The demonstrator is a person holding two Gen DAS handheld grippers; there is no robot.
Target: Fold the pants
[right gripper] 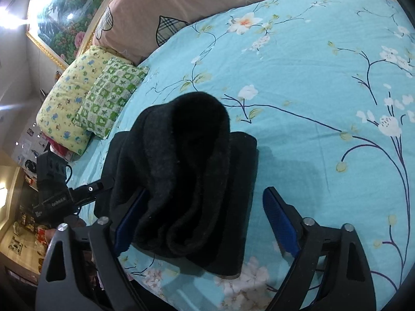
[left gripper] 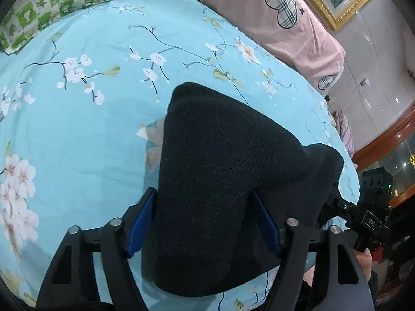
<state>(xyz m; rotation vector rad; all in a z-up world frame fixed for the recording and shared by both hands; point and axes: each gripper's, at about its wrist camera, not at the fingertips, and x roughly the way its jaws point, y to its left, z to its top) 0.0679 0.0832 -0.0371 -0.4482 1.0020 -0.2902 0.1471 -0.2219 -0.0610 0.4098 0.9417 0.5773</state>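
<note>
Bed: turquoise sheet (left gripper: 77, 134) printed with white blossom covers the whole surface, serving as the folding surface
Pillows: a pink one with plaid hearts (left gripper: 285, 23) and a green checked one (right gripper: 111, 98) lie along the far edge, well apart from the work
Pants: dark knit pants (right gripper: 186, 181) sit near the front edge of the bed, partly folded into a thick stack, with an upper layer raised in a hump over a flat lower layer
Left gripper (left gripper: 205, 223): blue pads pressed against both sides of the raised fabric, holding the fold up, probably to carry it over
Right gripper (right gripper: 205, 217): jaws spread wide; the left pad touches the bundle, the right pad stands clear over the sheet, gripping nothing
</note>
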